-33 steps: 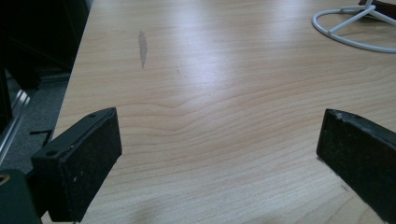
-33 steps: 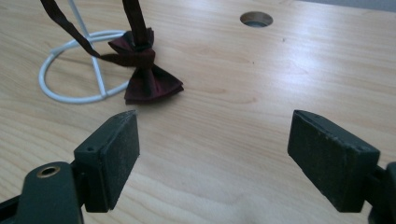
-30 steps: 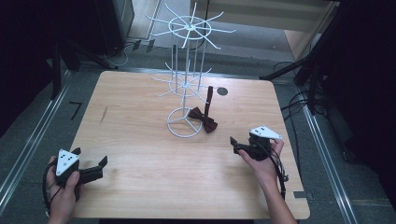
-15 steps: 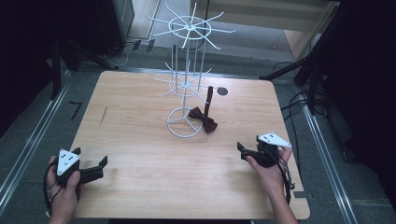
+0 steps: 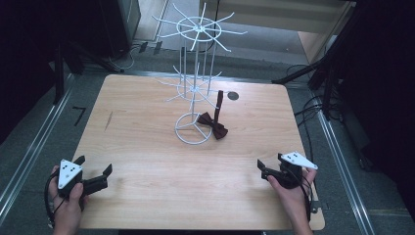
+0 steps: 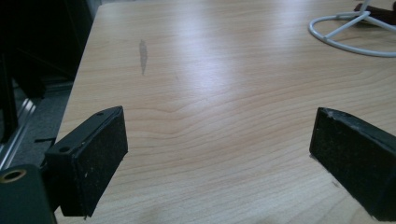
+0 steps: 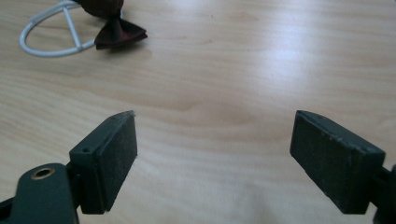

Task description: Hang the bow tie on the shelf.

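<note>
Both tongs, left tongs [image 5: 93,171] and right tongs [image 5: 264,170], gape empty over the worktop [image 5: 147,147], a dark bow tie [image 5: 213,125] well ahead between them.

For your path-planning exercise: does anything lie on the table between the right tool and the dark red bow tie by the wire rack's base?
Nothing visible does. The right tool sits open near the table's front right; between it and the bow tie lies bare wood only. The bow tie rests against the ring base of the white wire rack, which stands on its far side.

The high view looks down the pale wooden table [image 5: 147,147]; both low gripper views share the white wire rack's ring base [image 6: 348,35].
</note>
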Demonstrator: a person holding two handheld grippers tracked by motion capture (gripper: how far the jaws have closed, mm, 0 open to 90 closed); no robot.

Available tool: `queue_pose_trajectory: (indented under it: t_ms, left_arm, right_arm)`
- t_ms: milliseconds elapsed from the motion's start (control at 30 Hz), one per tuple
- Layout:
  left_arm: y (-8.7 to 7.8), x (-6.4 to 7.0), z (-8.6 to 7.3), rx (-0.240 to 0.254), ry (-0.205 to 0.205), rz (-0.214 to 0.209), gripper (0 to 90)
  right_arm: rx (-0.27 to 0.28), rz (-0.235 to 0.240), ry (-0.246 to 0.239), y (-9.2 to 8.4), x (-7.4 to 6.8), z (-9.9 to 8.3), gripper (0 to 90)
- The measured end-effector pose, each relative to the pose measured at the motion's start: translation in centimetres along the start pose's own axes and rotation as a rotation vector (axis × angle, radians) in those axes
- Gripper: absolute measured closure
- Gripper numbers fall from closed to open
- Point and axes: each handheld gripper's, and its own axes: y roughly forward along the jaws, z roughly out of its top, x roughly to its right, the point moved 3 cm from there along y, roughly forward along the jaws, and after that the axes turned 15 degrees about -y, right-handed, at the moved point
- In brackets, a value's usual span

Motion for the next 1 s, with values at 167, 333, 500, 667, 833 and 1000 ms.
queue_pose_trajectory:
  t_ms: [167,333,500,667,833,1000]
  left_arm:
    - [-0.3,0.1,-0.1,0.025,0.007,-0.010,4.7]
    - [-0.4,0.2,-0.2,0.032,0.023,-0.010,4.8]
    - [-0.5,0.1,-0.1,0.040,0.012,-0.007,4.8]
    - [-0.5,0.0,-0.1,0.042,0.004,-0.012,4.7]
    - [-0.5,0.0,-0.1,0.040,0.002,-0.015,4.7]
    - [-0.6,-0.2,-0.1,0.060,-0.024,-0.028,4.7]
  right_arm:
    - [0.019,-0.009,0.026,-2.4,-0.1,-1.6,15.1]
    - [0.020,-0.048,0.057,-4.4,0.8,-4.0,15.1]
    - [0.018,-0.069,0.087,-5.0,2.0,-5.3,15.1]
    - [0.038,-0.083,0.126,-5.4,3.7,-6.2,15.2]
    - [0.030,-0.105,0.159,-5.7,5.2,-7.3,15.5]
    - [0.027,-0.121,0.160,-6.2,5.9,-8.2,15.6]
